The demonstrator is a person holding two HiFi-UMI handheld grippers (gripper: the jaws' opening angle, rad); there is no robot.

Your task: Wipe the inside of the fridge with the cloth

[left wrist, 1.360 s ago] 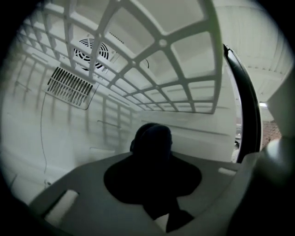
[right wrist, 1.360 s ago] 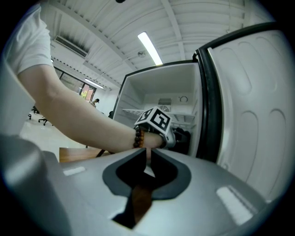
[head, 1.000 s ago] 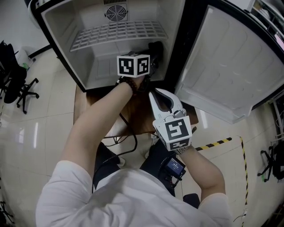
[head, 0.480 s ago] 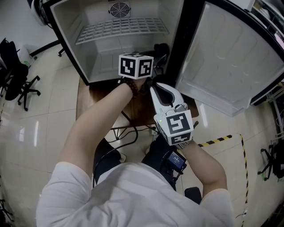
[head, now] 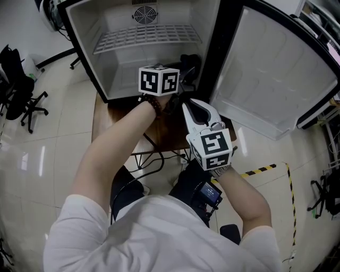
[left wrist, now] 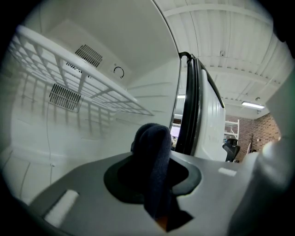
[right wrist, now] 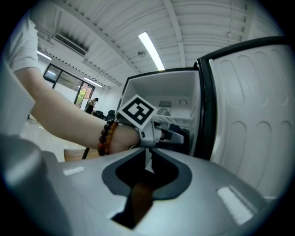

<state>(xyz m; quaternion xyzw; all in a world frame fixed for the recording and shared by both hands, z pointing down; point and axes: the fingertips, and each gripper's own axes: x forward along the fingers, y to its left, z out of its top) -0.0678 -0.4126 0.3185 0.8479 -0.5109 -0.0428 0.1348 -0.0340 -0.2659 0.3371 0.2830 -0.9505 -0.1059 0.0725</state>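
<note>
A dark blue cloth point(left wrist: 154, 156) is bunched upright between the jaws of my left gripper point(head: 183, 71), which is shut on it. That gripper sits at the lower right corner of the open white fridge point(head: 122, 64), with the cloth point(head: 189, 62) close to the black door frame. Just behind it, over the wooden stand, my right gripper point(head: 187, 105) points at the left hand. Its jaws are together with nothing between them. In the right gripper view, the right gripper point(right wrist: 147, 159) faces the left gripper's marker cube point(right wrist: 137, 110) and a beaded wrist.
The fridge door point(head: 276, 79) stands wide open to the right. Inside are a wire shelf point(head: 146, 37) and a round fan vent point(head: 142, 14). The fridge rests on a wooden stand point(head: 159, 133) with cables below. An office chair point(head: 18, 101) and floor tape point(head: 260, 171) flank it.
The head view has shifted slightly, so the fridge sits higher in frame. The right gripper has edged a little toward the fridge. The left gripper still holds the cloth at the same corner.
</note>
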